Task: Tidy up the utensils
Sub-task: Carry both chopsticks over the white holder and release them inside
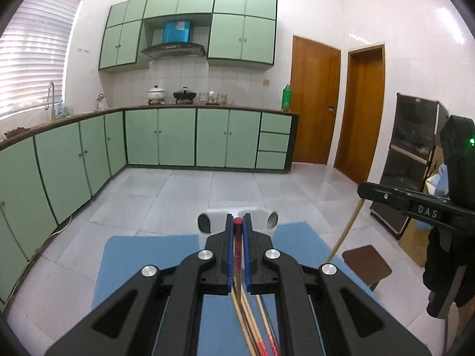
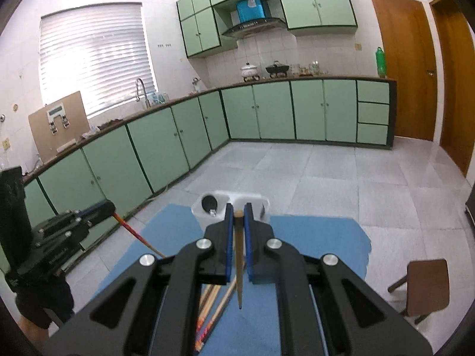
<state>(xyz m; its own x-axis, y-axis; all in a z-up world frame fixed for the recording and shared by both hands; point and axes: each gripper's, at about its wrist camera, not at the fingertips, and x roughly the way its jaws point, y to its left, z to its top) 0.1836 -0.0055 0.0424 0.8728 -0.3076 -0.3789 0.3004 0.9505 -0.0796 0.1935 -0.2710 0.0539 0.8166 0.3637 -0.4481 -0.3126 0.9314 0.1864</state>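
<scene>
The white utensil holder (image 2: 231, 207) sits at the far edge of the blue mat (image 2: 311, 252), just above both sets of fingertips in mid-frame. The right gripper (image 2: 238, 216) clenches a plain wooden chopstick (image 2: 238, 261), long axis running down-frame; the left gripper (image 1: 237, 222) grips a red-tipped chopstick (image 1: 237, 246) likewise. Both look about equally near; loose chopsticks (image 2: 210, 305) lie below on the mat
</scene>
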